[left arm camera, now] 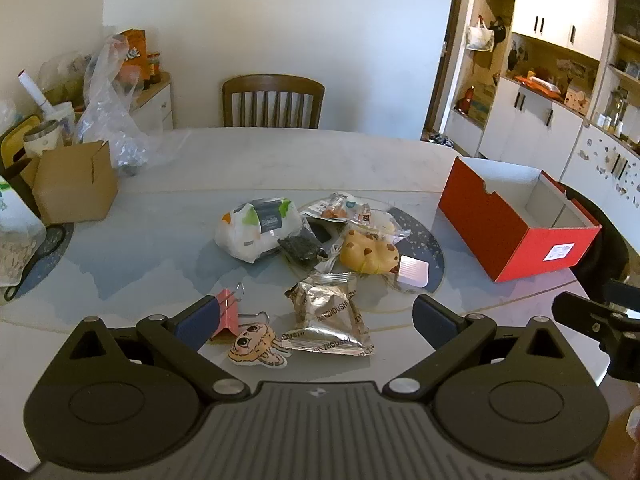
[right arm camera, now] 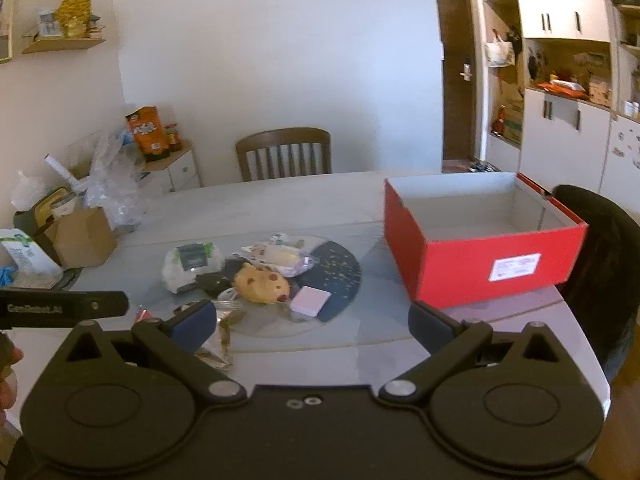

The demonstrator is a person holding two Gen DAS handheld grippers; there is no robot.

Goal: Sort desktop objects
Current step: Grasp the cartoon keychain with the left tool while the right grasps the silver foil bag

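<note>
A heap of small items lies mid-table: a white wipes pack (left arm camera: 256,234) (right arm camera: 191,266), a yellow capybara toy (left arm camera: 369,255) (right arm camera: 262,282), a silver snack packet (left arm camera: 330,314), a pink binder clip (left arm camera: 226,312), a cartoon sticker (left arm camera: 256,346), a white card (left arm camera: 414,270) (right arm camera: 310,300). An empty red box (left arm camera: 516,220) (right arm camera: 480,236) stands to the right. My left gripper (left arm camera: 316,320) hovers open above the snack packet, nothing between its fingers. My right gripper (right arm camera: 312,322) is open over bare table, short of the heap and the box.
A brown carton (left arm camera: 74,182) (right arm camera: 82,236), plastic bags (left arm camera: 112,108) and cups crowd the table's left. A wooden chair (left arm camera: 273,100) (right arm camera: 284,154) stands at the far side, a dark chair back (right arm camera: 600,264) at the right. The table edge (right arm camera: 576,320) runs close by the red box.
</note>
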